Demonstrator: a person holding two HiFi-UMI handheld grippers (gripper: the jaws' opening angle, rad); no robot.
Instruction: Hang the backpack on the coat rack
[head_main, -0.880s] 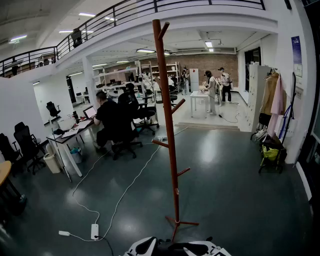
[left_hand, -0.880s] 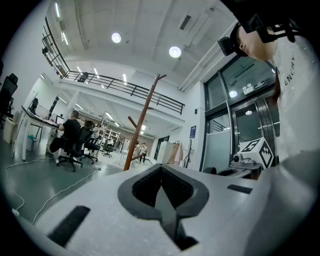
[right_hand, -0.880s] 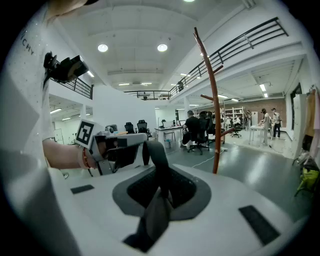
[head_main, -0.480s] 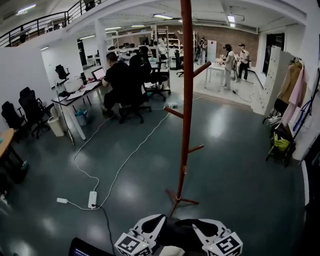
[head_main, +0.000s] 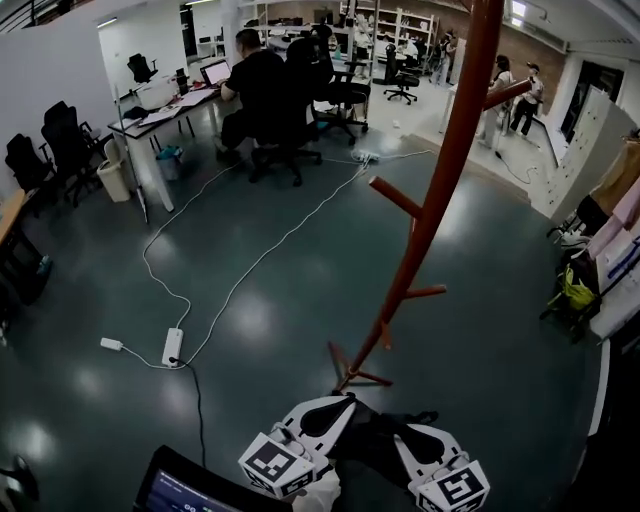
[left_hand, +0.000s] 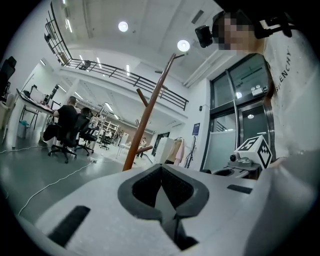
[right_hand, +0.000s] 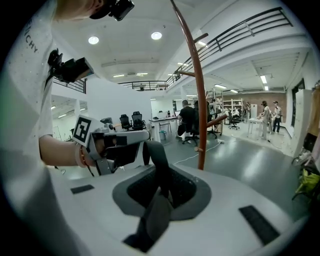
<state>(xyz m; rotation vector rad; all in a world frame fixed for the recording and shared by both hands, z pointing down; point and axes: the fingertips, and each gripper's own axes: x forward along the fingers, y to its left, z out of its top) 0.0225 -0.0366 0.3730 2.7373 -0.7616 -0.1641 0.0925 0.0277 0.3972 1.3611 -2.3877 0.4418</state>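
Note:
The red-brown coat rack (head_main: 440, 180) rises from its foot on the dark floor just ahead, with bare pegs; it also shows as the coat rack (left_hand: 145, 122) and the coat rack (right_hand: 198, 100). The black backpack (head_main: 372, 440) hangs low between both grippers. My left gripper (head_main: 335, 403) is shut, with dark backpack fabric at its jaws. My right gripper (right_hand: 162, 190) is shut on a black strap (right_hand: 155, 160) that loops up out of the jaws. The left gripper (right_hand: 142, 137) appears there too, holding dark material. Most of the backpack is hidden.
A white power strip (head_main: 172, 345) and its cable lie on the floor to the left. Desks with seated people (head_main: 260, 80) stand further back. Hung coats and bags (head_main: 600, 250) line the right wall. A dark screen (head_main: 190, 490) sits at the lower left.
The head view has tipped downward and closer to the rack. Both grippers and the backpack have risen into view at the bottom edge.

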